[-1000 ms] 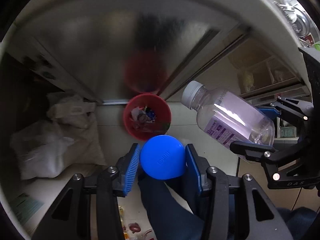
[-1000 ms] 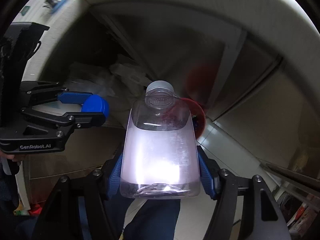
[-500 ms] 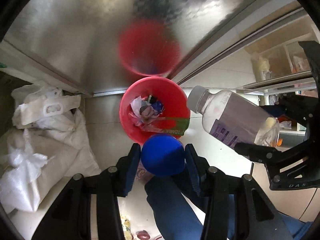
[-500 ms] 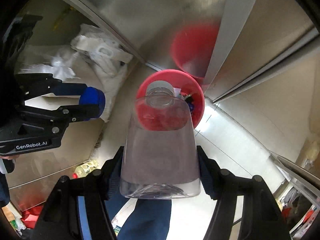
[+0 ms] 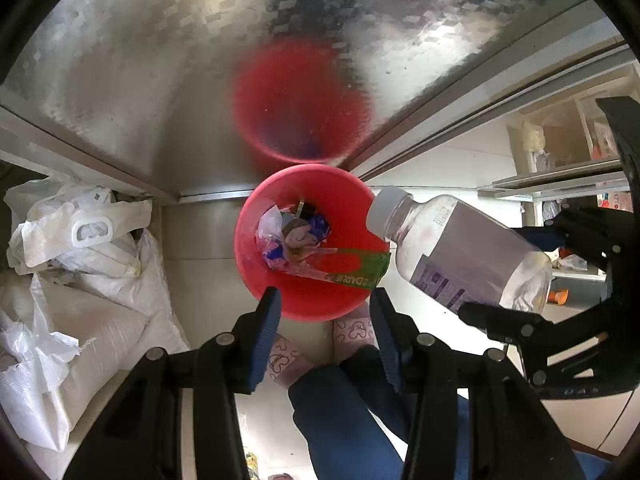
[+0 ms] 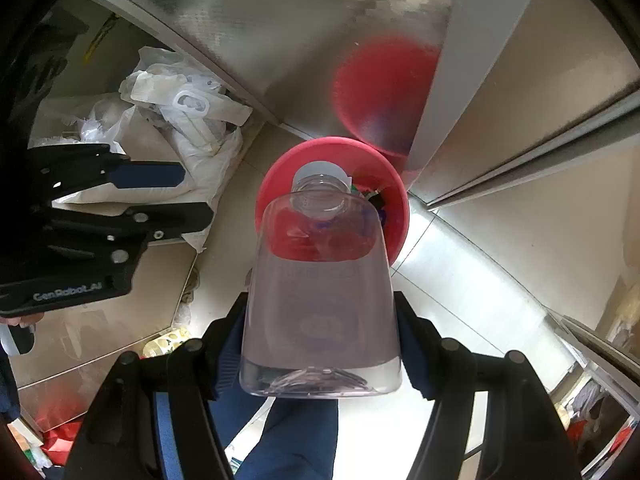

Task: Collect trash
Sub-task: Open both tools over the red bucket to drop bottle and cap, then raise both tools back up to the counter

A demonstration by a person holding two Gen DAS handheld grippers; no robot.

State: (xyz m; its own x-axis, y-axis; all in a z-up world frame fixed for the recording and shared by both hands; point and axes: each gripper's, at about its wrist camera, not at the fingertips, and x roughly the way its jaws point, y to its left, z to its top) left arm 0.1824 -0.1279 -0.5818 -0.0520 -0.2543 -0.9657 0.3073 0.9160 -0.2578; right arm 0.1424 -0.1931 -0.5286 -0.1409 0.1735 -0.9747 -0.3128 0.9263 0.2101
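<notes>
The clear plastic bottle with a white cap (image 6: 320, 276) sits pinched by its base between the pads of the right gripper (image 6: 320, 344), its long axis running straight ahead of the gripper, cap foremost and already over the near rim of the round red plastic trash bin (image 5: 320, 304) on the floor below. The left gripper (image 5: 324, 320) hangs beside it, jaws spread with nothing between them, directly above the bin's near rim. The bottle probably needs only a release to drop in.

Glossy clear plastic bottle (image 6: 320, 300), smooth red plastic bin (image 5: 320, 304), patterned shiny metal panel (image 5: 160, 60), crinkled white sacks (image 5: 80, 320).
</notes>
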